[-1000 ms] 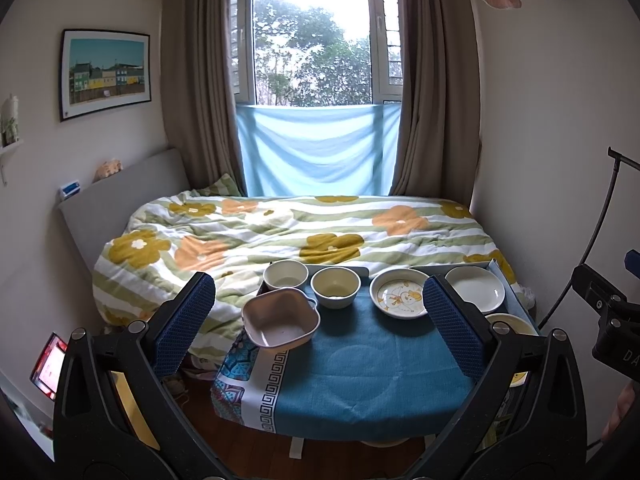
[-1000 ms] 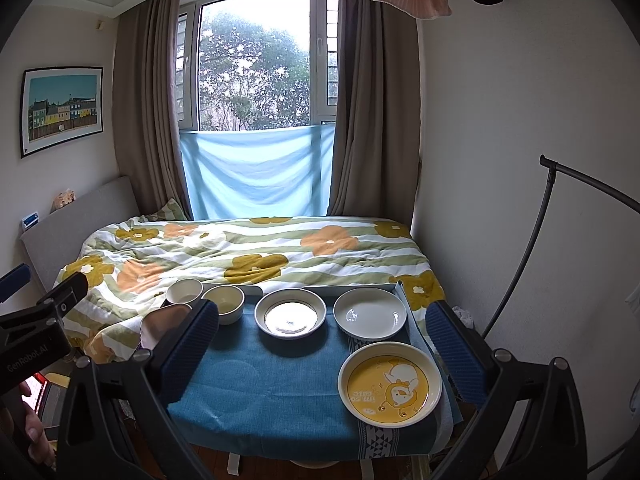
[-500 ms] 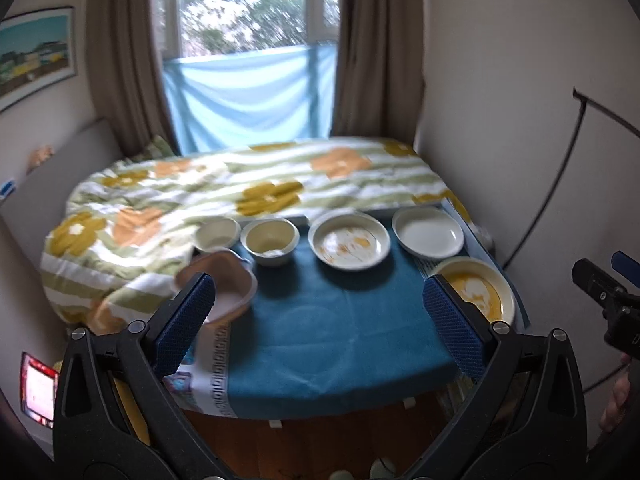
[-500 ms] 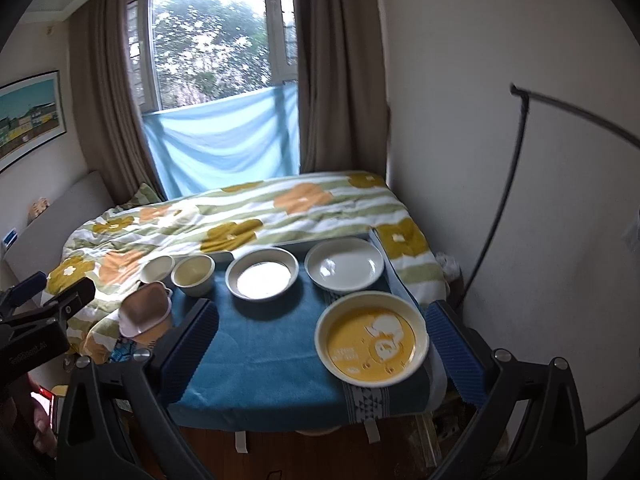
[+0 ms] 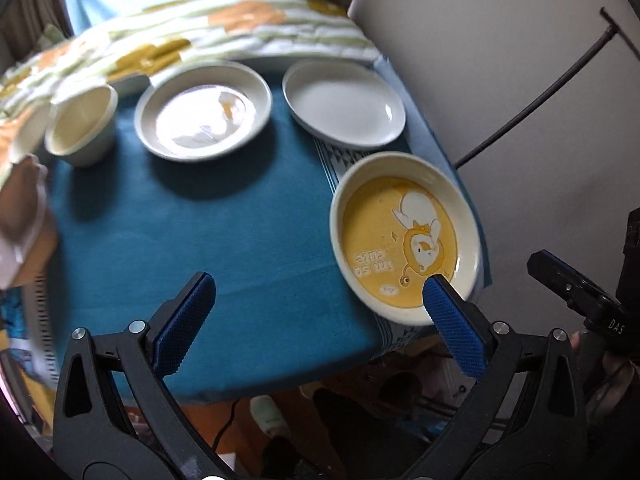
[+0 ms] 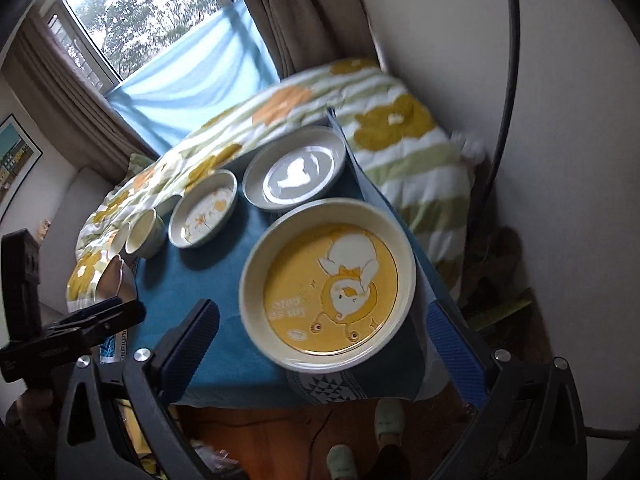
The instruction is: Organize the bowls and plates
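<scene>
A yellow cartoon plate [image 5: 404, 240] [image 6: 328, 286] sits at the near right corner of the blue-clothed table [image 5: 224, 240]. Behind it stand a plain white plate [image 5: 344, 104] [image 6: 296, 172], a patterned plate [image 5: 204, 116] [image 6: 203, 208] and a cream bowl [image 5: 82, 126] [image 6: 146, 232]. A pink square bowl [image 5: 20, 216] [image 6: 116, 276] is at the left edge. My left gripper [image 5: 316, 304] is open over the table's near edge, its right finger over the yellow plate's rim. My right gripper [image 6: 324, 328] is open, its fingers on either side of the yellow plate.
A bed with a flowered quilt [image 6: 400, 132] lies just behind the table. A wall [image 5: 500, 60] and a black stand pole [image 5: 540, 92] are on the right. Slippered feet [image 6: 360, 440] show on the wooden floor below.
Both grippers have tilted down and moved in close to the table. The yellow plate now fills the space between the right gripper's fingers. Both stay open.
</scene>
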Demonstrator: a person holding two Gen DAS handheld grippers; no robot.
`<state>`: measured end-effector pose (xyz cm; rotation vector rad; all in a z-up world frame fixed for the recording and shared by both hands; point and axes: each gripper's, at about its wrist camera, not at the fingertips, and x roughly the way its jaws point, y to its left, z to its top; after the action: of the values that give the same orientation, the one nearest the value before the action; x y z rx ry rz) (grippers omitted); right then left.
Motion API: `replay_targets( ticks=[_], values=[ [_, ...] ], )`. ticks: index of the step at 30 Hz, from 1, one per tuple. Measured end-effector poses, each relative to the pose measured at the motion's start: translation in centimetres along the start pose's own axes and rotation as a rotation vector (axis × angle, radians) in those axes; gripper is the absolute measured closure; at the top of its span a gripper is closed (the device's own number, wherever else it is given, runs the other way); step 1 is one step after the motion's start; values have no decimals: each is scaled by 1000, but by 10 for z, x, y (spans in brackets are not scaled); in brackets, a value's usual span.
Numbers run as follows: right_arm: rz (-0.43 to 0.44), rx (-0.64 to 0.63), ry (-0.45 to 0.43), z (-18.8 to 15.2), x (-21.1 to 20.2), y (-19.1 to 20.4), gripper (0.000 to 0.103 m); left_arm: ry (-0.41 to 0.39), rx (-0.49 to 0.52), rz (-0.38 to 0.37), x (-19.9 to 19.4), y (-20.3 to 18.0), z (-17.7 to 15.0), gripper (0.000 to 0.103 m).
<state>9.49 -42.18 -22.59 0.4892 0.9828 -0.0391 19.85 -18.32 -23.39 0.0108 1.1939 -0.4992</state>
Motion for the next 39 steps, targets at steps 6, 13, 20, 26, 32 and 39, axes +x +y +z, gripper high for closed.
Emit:
replay_targets(
  ticks=[6, 13, 20, 26, 32, 39],
  values=[
    [61, -23, 153, 16, 59, -40, 31, 123, -80, -53, 74, -5, 7, 25],
    [98, -20, 206, 24, 82, -64, 48, 183, -113, -89, 105, -5, 10, 46],
    [84, -19, 240, 29, 96, -73, 80, 221, -106, -91, 123, -5, 21, 77],
    [68, -33, 248, 32, 99, -78, 90, 246, -86, -93, 138, -11, 23, 90],
    [22, -93, 239, 32, 101, -71, 90, 217, -10, -39, 137, -25, 22, 89],
    [-25, -126, 228, 31, 103, -65, 90, 201, 26, 1, 138, -41, 19, 87]
  ],
)
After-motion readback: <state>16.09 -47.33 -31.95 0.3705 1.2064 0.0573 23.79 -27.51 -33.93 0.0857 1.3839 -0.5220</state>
